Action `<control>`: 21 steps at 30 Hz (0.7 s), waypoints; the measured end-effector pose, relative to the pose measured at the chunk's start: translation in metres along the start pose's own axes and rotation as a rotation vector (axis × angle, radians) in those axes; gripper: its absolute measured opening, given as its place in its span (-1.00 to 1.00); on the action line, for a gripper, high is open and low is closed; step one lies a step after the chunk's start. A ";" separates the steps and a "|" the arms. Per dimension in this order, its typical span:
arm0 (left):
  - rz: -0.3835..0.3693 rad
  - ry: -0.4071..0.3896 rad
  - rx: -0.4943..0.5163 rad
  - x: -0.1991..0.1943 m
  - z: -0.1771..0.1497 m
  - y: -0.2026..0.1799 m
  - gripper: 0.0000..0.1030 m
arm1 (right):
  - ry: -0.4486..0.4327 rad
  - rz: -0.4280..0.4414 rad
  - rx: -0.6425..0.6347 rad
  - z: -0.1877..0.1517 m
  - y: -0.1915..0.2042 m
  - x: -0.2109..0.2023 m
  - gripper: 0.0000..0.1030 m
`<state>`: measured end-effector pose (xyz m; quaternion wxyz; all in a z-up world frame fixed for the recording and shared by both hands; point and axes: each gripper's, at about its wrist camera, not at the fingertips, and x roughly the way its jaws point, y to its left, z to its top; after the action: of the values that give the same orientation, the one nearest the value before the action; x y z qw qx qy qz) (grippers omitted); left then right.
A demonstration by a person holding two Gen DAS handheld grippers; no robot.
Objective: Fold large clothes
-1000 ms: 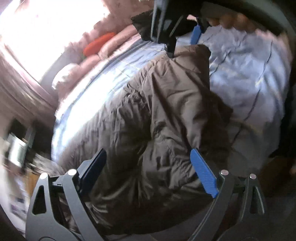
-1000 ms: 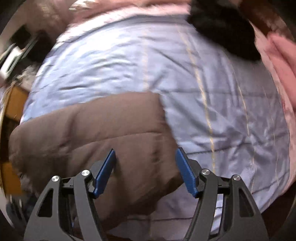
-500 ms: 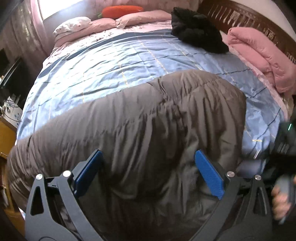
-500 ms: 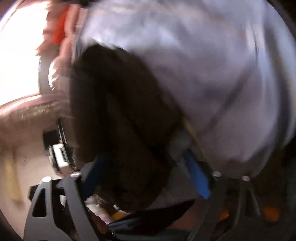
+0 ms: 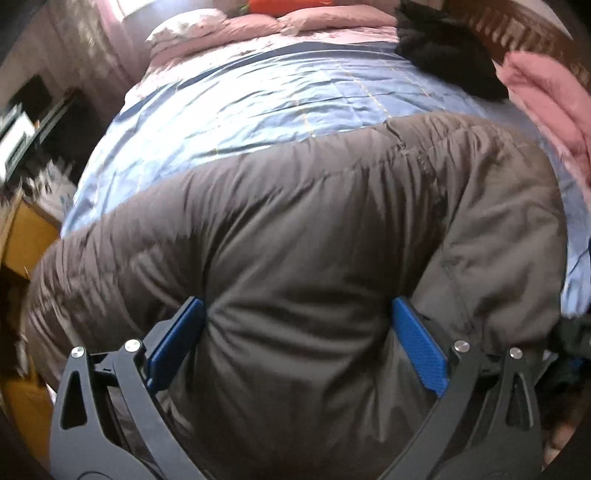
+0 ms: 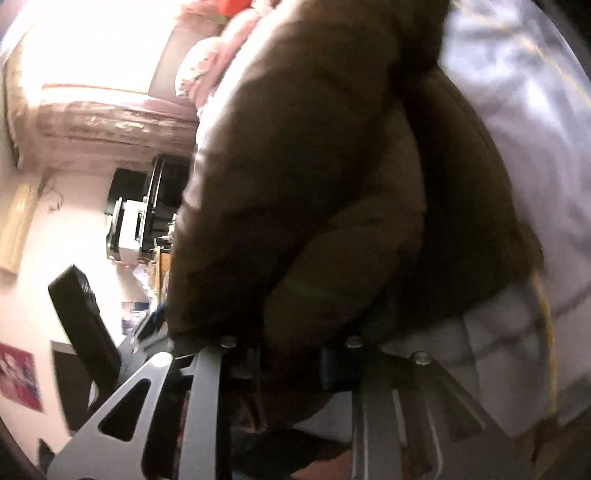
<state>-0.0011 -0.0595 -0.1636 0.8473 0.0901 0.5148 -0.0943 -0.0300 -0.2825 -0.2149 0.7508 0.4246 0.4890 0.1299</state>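
Left wrist view: the left hand-held gripper (image 5: pixel 295 341) was spread wide, its blue pads (image 5: pixel 419 350) pressed against a bulge of the brown puffer jacket (image 5: pixel 314 229) without pinching it shut. The jacket lay across the near part of the bed (image 5: pixel 258 96), folded into a thick band on the blue quilt. Beyond the jacket, a black garment (image 5: pixel 447 59) sat near the wooden headboard (image 5: pixel 517 33); a folded pink blanket (image 5: pixel 546 103) lay just past the jacket's right end, and pink pillows (image 5: pixel 258 26) lined the far edge.

Right wrist view: the picture was blurred and tilted. The right hand-held gripper (image 6: pixel 291 354) appeared nearly closed on a bunch of the same jacket (image 6: pixel 314 166), which filled the frame and seemed lifted off the quilt, though the pads themselves were hidden by fabric. A dark cabinet (image 6: pixel 147 206) stood beyond the jacket's left side.

To do this fold well, I judged the left side should close on a full layer of the padded shell before any lift, since slick puffy cloth slips from a shallow hold. Both ends should then travel together, keeping the edge straight, and the air should be pressed out after laying it down.
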 end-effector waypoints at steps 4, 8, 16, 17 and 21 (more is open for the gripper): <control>-0.078 0.023 -0.153 0.000 -0.004 0.033 0.96 | -0.059 -0.076 -0.258 0.020 0.057 0.005 -0.58; -0.074 0.040 -0.195 0.010 -0.007 0.048 0.96 | -0.072 -0.072 -0.451 0.039 0.083 0.024 -0.58; 0.039 0.050 -0.045 0.025 -0.026 0.007 0.96 | 0.095 0.135 0.283 0.059 -0.063 0.047 -0.21; 0.029 0.053 -0.051 0.024 -0.027 0.009 0.96 | 0.098 0.134 0.326 0.057 -0.065 0.037 -0.06; 0.010 0.049 -0.066 0.019 -0.028 0.015 0.96 | -0.219 -0.107 0.295 0.055 -0.045 -0.060 0.22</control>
<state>-0.0133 -0.0394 -0.1922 0.8374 0.0671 0.5377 -0.0711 -0.0224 -0.3749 -0.2031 0.7350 0.5150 0.4401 -0.0302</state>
